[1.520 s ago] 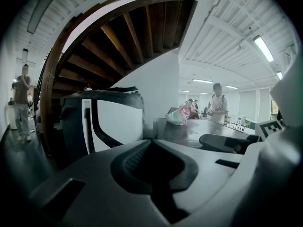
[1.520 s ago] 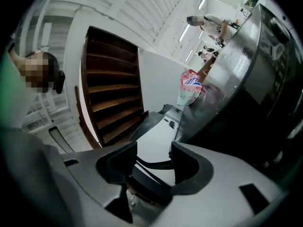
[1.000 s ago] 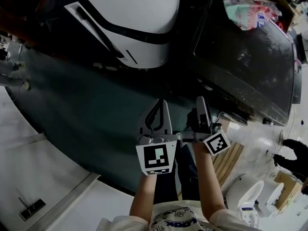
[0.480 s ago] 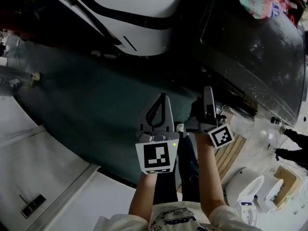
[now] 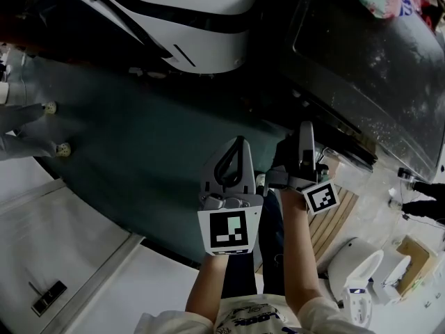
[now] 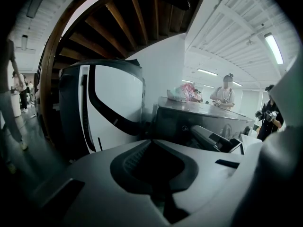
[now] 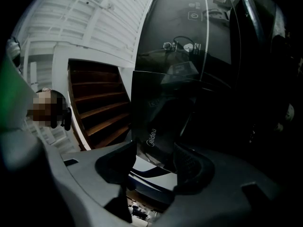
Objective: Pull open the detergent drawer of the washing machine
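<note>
In the head view, the left gripper point(image 5: 238, 147) is held low over the dark floor point(image 5: 139, 158), just beside the right gripper point(image 5: 304, 132) but pointing at nothing. It looks parked there to stay clear of the working side. The right gripper reaches forward to the front edge of the washer point(image 5: 361, 68), the dark glossy machine at upper right. A white appliance point(image 5: 201, 26) stands left of it. The washer's front face cannot be picked out from here.

In the left gripper view, the jaws are closed tip to tip with nothing between them, which fits an idle gripper. The washer stands beyond them to the right, well apart.

In the right gripper view, the jaws sit on either side of a dark panel with pale lettering, which I take to be the drawer point(image 7: 154, 126). It lies low on the washer's front, below the panel of lit symbols. The jaws look closed onto its edges, though the dark hides the contact itself. Gripping it from both sides gives a firm hold for a straight pull toward the person. Whether the drawer has come out at all cannot be told. A skewed pull could bind it or slip the jaws off.
</note>
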Action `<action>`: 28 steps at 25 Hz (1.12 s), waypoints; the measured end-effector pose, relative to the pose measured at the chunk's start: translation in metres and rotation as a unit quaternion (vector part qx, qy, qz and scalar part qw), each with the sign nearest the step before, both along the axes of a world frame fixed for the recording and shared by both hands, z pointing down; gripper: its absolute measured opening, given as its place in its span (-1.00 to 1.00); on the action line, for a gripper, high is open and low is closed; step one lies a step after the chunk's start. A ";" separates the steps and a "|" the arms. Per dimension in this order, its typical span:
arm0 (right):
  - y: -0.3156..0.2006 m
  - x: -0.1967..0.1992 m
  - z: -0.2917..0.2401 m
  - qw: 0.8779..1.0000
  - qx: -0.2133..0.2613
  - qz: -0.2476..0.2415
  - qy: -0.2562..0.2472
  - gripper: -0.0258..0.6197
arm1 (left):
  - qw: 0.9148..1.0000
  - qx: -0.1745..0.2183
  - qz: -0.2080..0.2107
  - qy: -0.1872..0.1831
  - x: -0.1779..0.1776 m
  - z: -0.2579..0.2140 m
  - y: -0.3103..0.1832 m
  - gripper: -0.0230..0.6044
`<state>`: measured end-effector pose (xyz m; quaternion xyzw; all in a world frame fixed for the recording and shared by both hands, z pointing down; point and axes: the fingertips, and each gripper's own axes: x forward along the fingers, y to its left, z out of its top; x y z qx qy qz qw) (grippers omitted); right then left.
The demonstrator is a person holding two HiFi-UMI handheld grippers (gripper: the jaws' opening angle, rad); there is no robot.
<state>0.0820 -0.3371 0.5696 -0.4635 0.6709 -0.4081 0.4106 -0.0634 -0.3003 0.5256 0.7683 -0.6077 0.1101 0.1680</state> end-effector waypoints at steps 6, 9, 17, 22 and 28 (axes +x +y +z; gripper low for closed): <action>0.001 0.006 0.015 1.000 -0.010 0.009 -0.013 -0.16 | 1.000 -0.009 0.002 -0.001 0.000 0.010 0.004 -0.88; -0.003 0.007 0.020 1.000 -0.013 0.010 -0.010 -0.15 | 1.000 -0.010 0.002 -0.002 0.000 0.014 0.004 -0.88; -0.014 0.009 0.017 1.000 0.004 0.013 -0.011 -0.18 | 1.000 -0.016 0.004 -0.004 0.002 0.023 0.008 -0.88; -0.019 0.014 0.012 1.000 0.023 0.017 -0.012 -0.18 | 1.000 -0.021 0.003 -0.004 0.001 0.027 0.013 -0.88; -0.018 0.014 0.012 0.999 0.029 0.017 -0.008 -0.17 | 1.000 -0.025 0.000 -0.002 -0.003 0.030 0.020 -0.88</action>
